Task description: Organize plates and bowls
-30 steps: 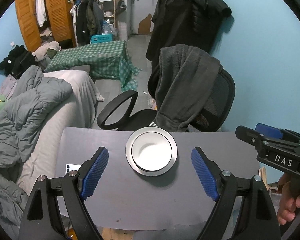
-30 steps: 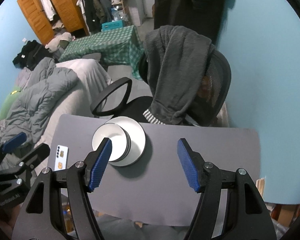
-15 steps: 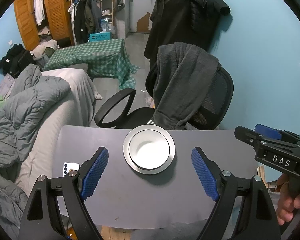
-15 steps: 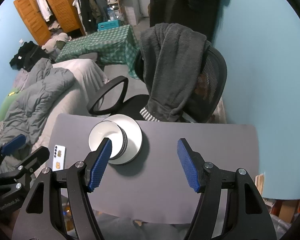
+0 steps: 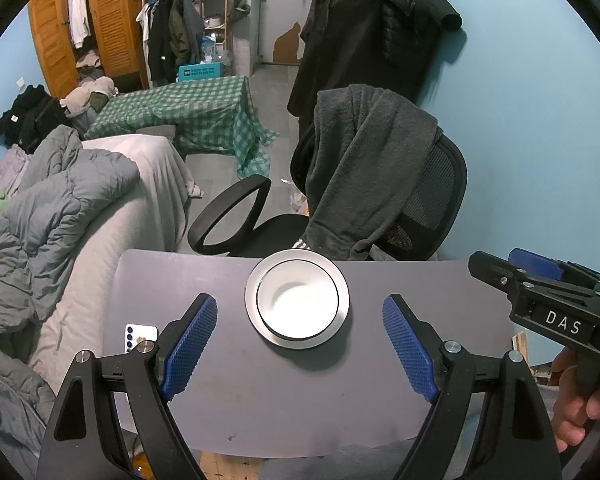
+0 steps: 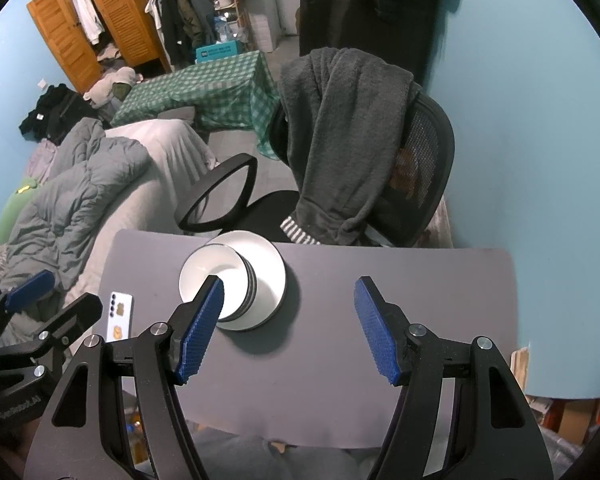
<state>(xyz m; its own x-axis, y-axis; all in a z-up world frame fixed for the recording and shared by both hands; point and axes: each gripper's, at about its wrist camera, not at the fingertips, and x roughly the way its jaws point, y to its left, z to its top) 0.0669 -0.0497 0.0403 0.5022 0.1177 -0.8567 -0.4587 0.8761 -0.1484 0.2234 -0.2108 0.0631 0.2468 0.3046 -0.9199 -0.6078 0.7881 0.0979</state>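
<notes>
A white bowl [image 5: 298, 304] sits stacked on a round plate [image 5: 332, 326] near the far edge of a grey table [image 5: 300, 400]. In the right wrist view the stacked bowls [image 6: 214, 274] stand on the plate [image 6: 270, 272], partly hidden by my left finger. My left gripper [image 5: 300, 346] is open and empty, held above the table short of the stack. My right gripper [image 6: 288, 326] is open and empty, to the right of the stack. The right gripper also shows at the right edge of the left wrist view [image 5: 540, 292].
A white phone [image 5: 140, 336] lies at the table's left edge. A black office chair [image 5: 380, 200] draped with a grey garment stands just behind the table. A bed with grey covers [image 5: 60, 220] lies to the left. A blue wall [image 5: 540, 120] is to the right.
Both grippers have drawn back and up a little, so the stack looks slightly farther and smaller. Both stay open and empty. The stack has not moved.
</notes>
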